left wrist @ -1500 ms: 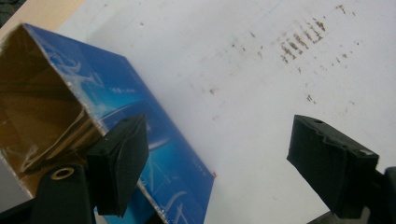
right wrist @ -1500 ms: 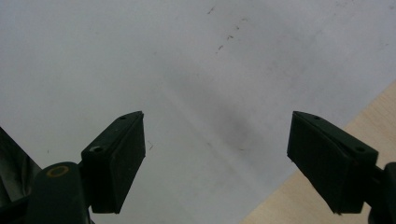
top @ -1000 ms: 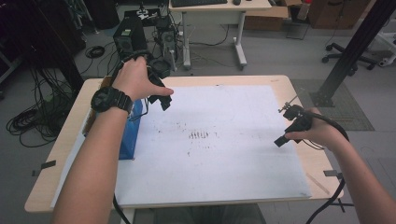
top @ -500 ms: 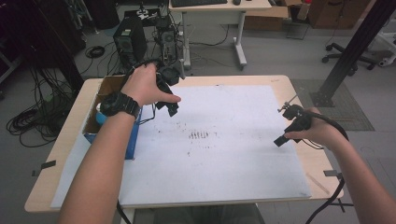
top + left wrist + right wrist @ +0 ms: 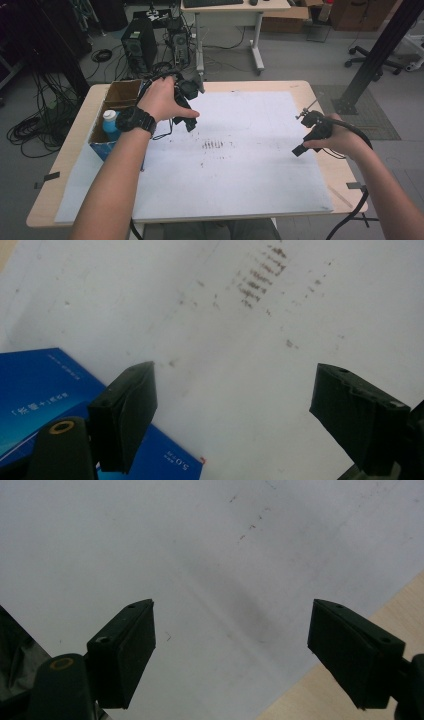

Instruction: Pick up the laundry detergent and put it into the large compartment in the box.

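- Left gripper (image 5: pixel 190 125), fingers spread and empty, is hovering beside the blue-sided cardboard box (image 5: pixel 107 145) at the desk's (image 5: pixel 250 86) left edge.
- Right gripper (image 5: pixel 298 150), fingers likewise spread, is waiting near the right edge.
- Next move, likely: reaching into the box.

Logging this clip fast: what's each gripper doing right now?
Left gripper: jaws open, nothing between them, above the white sheet.
Right gripper: jaws open, holding nothing.
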`<state>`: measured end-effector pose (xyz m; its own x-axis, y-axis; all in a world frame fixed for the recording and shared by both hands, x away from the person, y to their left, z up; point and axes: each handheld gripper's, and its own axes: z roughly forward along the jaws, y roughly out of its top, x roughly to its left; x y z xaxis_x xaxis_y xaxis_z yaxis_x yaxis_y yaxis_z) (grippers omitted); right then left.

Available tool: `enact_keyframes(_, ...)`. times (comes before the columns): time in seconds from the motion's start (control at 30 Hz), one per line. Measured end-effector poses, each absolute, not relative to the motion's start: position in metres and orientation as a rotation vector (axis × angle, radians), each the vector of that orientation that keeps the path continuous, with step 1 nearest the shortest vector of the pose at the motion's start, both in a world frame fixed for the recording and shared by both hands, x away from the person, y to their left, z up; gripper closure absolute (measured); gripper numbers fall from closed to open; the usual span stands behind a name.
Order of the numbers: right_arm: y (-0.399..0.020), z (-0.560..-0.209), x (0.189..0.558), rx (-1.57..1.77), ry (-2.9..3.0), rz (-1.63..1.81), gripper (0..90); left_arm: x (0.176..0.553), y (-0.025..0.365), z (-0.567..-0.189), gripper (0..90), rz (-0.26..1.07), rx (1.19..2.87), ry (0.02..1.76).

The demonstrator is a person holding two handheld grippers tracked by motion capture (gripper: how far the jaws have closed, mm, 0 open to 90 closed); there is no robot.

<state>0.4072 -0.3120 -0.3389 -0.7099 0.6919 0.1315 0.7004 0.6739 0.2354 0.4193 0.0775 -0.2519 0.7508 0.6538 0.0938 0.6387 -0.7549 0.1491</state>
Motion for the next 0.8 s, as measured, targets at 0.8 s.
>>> enact_keyframes(0.8, -0.309, -0.34, 0.41, -1.172, -2.845, -0.418, 19.3, 0.421, 0.08, -0.272, 18.9, 0.157, 2.823, 1.071)
